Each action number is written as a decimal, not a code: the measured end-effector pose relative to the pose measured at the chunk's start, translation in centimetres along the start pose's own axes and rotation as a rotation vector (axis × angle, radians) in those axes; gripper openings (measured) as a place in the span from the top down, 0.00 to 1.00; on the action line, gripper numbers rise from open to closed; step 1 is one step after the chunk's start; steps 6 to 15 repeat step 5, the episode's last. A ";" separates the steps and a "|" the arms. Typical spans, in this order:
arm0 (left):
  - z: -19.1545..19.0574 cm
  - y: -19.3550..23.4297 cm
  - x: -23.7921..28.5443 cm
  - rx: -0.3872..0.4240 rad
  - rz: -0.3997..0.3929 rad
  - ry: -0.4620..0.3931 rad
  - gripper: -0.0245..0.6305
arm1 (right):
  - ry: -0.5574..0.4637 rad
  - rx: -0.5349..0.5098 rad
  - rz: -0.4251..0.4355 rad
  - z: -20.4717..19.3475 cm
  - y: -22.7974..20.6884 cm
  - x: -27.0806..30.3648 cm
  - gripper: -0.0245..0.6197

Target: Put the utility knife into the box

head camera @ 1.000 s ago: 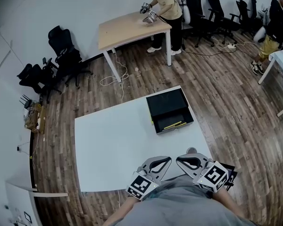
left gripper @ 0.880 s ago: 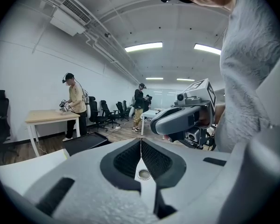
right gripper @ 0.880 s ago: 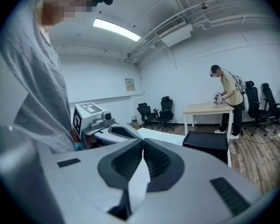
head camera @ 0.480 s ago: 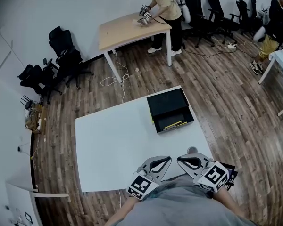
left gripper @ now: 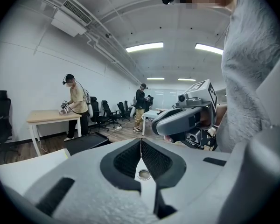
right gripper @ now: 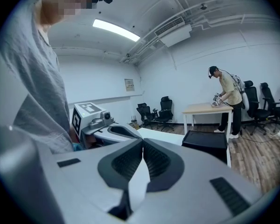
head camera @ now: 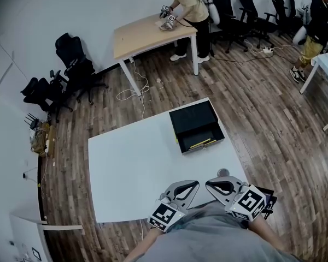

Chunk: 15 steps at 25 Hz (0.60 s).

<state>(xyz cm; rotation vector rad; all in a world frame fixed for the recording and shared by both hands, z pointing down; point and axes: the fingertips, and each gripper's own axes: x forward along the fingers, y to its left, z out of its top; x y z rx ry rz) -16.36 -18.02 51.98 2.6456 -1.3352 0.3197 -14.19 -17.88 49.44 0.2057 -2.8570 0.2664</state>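
Jaws together, empty, on left gripper (left gripper: 140, 143) and right gripper (right gripper: 142, 143), side by side at near edge of table (head camera: 132, 168). Far right, well apart: open black box (head camera: 192, 119), with what looks like the utility knife (head camera: 199, 144), a thin yellow strip, inside. Risk: needless reach nudging box off table's right edge.

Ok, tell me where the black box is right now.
In the head view the black box sits on the far right part of the white table, ahead of the right hand-held gripper and apart from it.
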 end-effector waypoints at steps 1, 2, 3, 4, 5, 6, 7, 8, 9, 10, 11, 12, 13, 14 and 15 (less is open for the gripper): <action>0.0 0.0 0.0 -0.001 0.000 0.000 0.93 | 0.002 0.001 0.000 0.0 0.0 0.0 0.91; 0.0 0.0 0.1 -0.002 0.001 0.000 0.93 | 0.003 0.001 0.000 -0.1 -0.1 -0.1 0.91; 0.0 -0.1 0.1 -0.002 0.000 0.001 0.93 | 0.003 0.001 0.000 -0.1 -0.1 -0.1 0.91; -0.1 -0.1 0.2 -0.002 0.000 0.001 0.93 | 0.002 0.001 0.000 -0.1 -0.2 -0.2 0.91; -0.1 -0.2 0.3 -0.002 0.000 0.002 0.93 | 0.002 0.001 0.000 -0.2 -0.2 -0.3 0.91; -0.1 -0.2 0.3 -0.002 0.000 0.002 0.93 | 0.002 0.001 0.000 -0.2 -0.2 -0.3 0.91; -0.1 -0.2 0.3 -0.002 0.000 0.002 0.93 | 0.002 0.001 0.000 -0.2 -0.2 -0.3 0.91; -0.1 -0.2 0.3 -0.002 0.000 0.002 0.93 | 0.002 0.001 0.000 -0.2 -0.2 -0.3 0.91; -0.1 -0.2 0.3 -0.002 0.000 0.002 0.93 | 0.002 0.001 0.000 -0.2 -0.2 -0.3 0.91; -0.1 -0.2 0.3 -0.002 0.000 0.002 0.93 | 0.002 0.001 0.000 -0.2 -0.2 -0.3 0.91; -0.1 -0.2 0.3 -0.002 0.000 0.002 0.93 | 0.002 0.001 0.000 -0.2 -0.2 -0.3 0.91; -0.1 -0.2 0.3 -0.002 0.000 0.002 0.93 | 0.002 0.001 0.000 -0.2 -0.2 -0.3 0.91; -0.1 -0.2 0.3 -0.002 0.000 0.002 0.93 | 0.002 0.001 0.000 -0.2 -0.2 -0.3 0.91; -0.1 -0.2 0.3 -0.002 0.000 0.002 0.93 | 0.002 0.001 0.000 -0.2 -0.2 -0.3 0.91; -0.1 -0.2 0.3 -0.002 0.000 0.002 0.93 | 0.002 0.001 0.000 -0.2 -0.2 -0.3 0.91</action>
